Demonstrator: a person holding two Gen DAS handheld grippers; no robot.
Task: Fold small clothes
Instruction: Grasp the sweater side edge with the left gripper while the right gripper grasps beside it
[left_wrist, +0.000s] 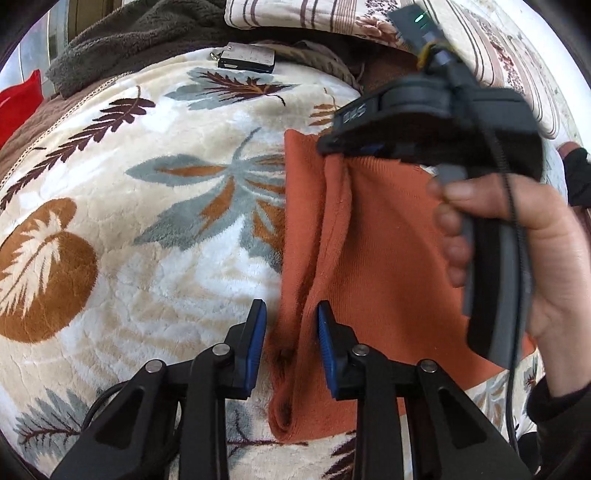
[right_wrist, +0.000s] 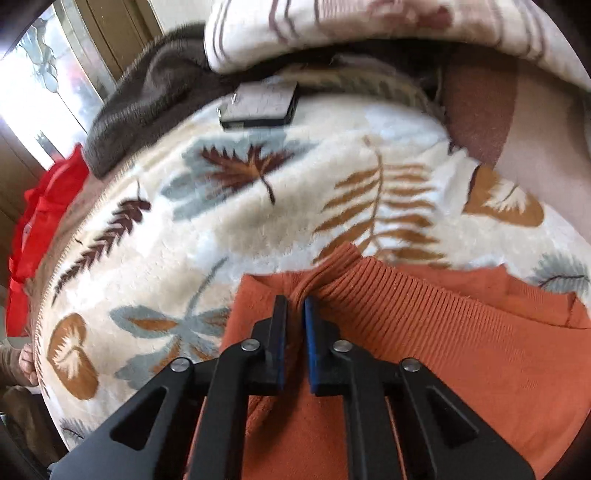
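An orange knit garment (left_wrist: 373, 258) lies on a cream blanket with leaf prints (left_wrist: 147, 229). In the left wrist view my left gripper (left_wrist: 291, 314) is open, its blue pads on either side of a raised fold along the garment's left edge. My right gripper (left_wrist: 332, 146), held by a hand, pinches the garment's far edge and lifts it. In the right wrist view my right gripper (right_wrist: 295, 302) is shut on the ribbed hem of the orange garment (right_wrist: 424, 332), which is bunched between the pads.
A dark grey fleece (left_wrist: 122, 40) and a striped floral quilt (left_wrist: 332, 14) lie at the back. A small flat case (left_wrist: 245, 57) rests on the blanket's far edge. A red cloth (right_wrist: 40, 221) sits at the left by a window.
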